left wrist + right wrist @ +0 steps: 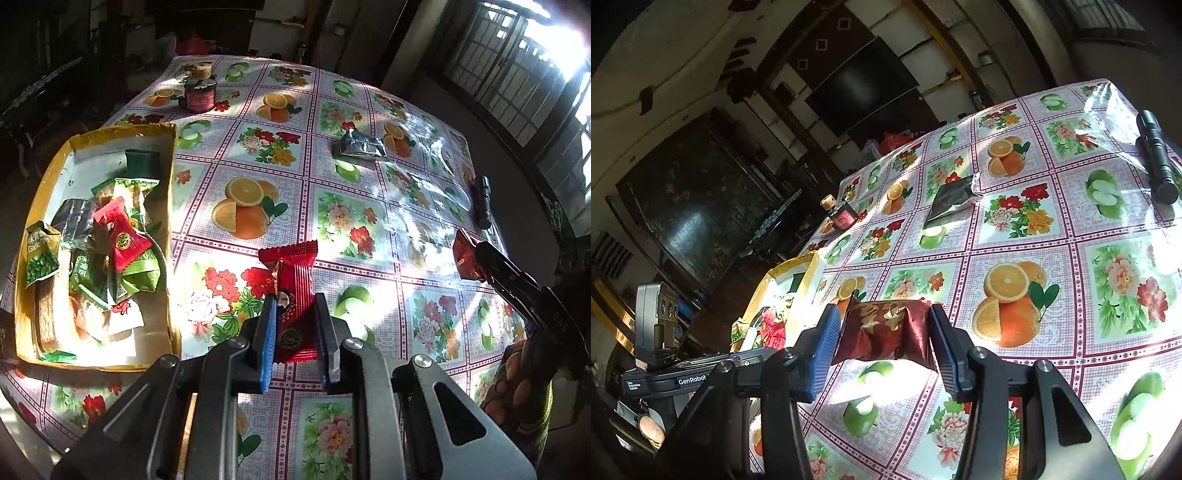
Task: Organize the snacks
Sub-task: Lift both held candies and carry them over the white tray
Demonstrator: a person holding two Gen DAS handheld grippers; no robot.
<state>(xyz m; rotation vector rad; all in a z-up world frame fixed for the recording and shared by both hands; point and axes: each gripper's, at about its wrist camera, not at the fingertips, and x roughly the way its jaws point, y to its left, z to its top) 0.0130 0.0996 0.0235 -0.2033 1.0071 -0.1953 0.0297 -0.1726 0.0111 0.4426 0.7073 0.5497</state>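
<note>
Left wrist view: your left tongs sit part-open around a red snack packet, blue pads on either side of it; can't tell if they actually pinch it. The packet is long, ribbed red foil with crimped ends and a round emblem, lying on the counter. Just left of it stands a yellow-rimmed cardboard box with a white inside, holding a loose heap of snacks: a green garlic-pea bag, a red sachet, a silver wrapper, green wrappers, stacked wafer bars. Farther out on the floral-and-fruit oilcloth lie a silver foil packet, a small dark jar with a cork lid, and a black flashlight at the right edge. Your right tongs reach in from the right, closed on a dark red packet. Bright sun comes through barred windows.

Right wrist view: your right tongs clamp a dark red packet with gold characters, both pads pressed into its sides, held above the counter. The box shows at left with snacks inside. Silver packet, jar and flashlight lie on the cloth. A dark TV and cabinets fill the room behind.
</note>
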